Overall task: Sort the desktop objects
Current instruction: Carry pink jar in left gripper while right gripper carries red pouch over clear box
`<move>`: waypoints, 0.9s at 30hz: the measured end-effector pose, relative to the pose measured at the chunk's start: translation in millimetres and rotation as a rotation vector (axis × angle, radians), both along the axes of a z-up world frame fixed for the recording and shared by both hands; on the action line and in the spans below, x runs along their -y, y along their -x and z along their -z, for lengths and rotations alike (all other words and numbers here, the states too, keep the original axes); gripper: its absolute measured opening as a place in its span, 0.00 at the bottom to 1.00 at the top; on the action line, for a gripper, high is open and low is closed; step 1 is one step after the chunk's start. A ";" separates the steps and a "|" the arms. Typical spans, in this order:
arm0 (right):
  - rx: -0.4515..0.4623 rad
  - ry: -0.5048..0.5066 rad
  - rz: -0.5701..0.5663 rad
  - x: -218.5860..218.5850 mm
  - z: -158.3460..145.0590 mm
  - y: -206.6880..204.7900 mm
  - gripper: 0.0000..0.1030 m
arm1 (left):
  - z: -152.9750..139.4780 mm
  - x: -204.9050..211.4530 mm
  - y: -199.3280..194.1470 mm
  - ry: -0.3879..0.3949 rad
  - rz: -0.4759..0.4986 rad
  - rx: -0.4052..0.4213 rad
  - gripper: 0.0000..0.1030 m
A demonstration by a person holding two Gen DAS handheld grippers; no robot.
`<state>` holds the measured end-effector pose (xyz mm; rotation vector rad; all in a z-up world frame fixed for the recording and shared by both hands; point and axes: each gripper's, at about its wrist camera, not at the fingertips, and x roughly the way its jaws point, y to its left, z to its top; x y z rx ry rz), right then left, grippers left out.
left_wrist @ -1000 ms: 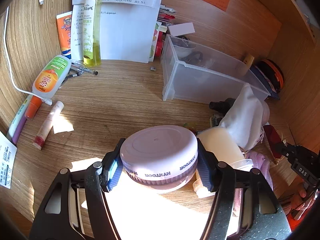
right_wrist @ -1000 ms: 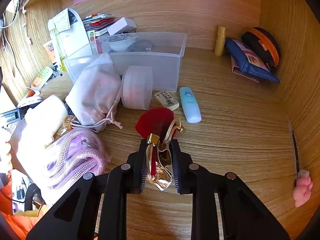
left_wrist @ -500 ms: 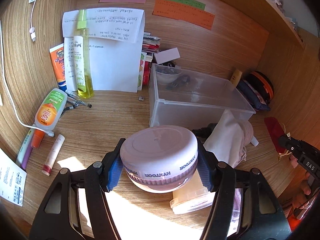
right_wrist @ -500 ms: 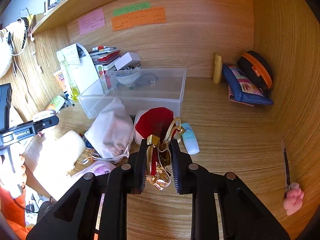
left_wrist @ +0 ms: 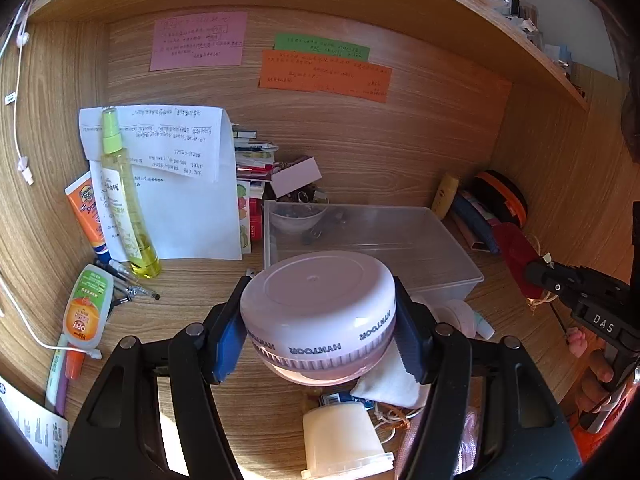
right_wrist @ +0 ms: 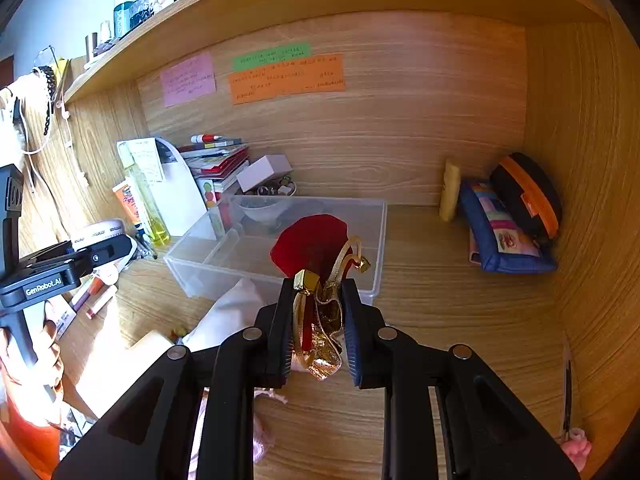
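My left gripper [left_wrist: 318,320] is shut on a round pale pink jar [left_wrist: 318,300] with a white lid, held above the desk in front of the clear plastic bin [left_wrist: 440,252]. In the right wrist view my right gripper [right_wrist: 316,308] is shut on a red and gold drawstring pouch [right_wrist: 316,248], lifted in front of the same bin [right_wrist: 208,264]. The pouch's red top fans out above the fingers. The left gripper with the jar [right_wrist: 100,232] shows at the left of the right wrist view, and the right gripper with the pouch [left_wrist: 520,256] at the right of the left wrist view.
A white cloth bag [right_wrist: 228,312], a cream cup [left_wrist: 340,436] and a pink zip pouch lie below the grippers. Bottles, tubes, pens and papers [left_wrist: 168,184] crowd the left. A blue pouch [right_wrist: 504,236] and a black-orange case [right_wrist: 528,196] sit in the right corner. A shelf hangs overhead.
Both grippers have risen from the desk with their loads still held. The bin and back wall with its sticky notes have come into fuller view.
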<state>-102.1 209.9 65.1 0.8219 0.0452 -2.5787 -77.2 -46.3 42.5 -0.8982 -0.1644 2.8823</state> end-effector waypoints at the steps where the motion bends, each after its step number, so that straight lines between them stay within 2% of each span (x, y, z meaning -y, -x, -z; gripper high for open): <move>1: -0.001 0.000 0.001 1.2 -2.2 3.8 0.19 | -2.5 -1.5 3.8 -0.001 0.006 -0.001 0.62; 6: -0.016 -0.009 0.007 9.1 -10.8 21.5 0.19 | -13.3 -9.1 20.4 0.012 0.021 -0.012 0.62; 14: 0.007 0.007 0.008 20.9 -16.2 55.3 0.19 | -20.8 -18.7 48.3 0.026 0.037 -0.001 0.62; 20: 0.044 -0.015 -0.003 36.5 -11.5 82.8 0.19 | -12.5 -24.7 75.6 0.034 0.055 0.056 0.62; 27: 0.100 -0.064 -0.010 49.8 7.3 112.7 0.19 | 8.4 -32.9 106.4 0.066 0.068 0.135 0.62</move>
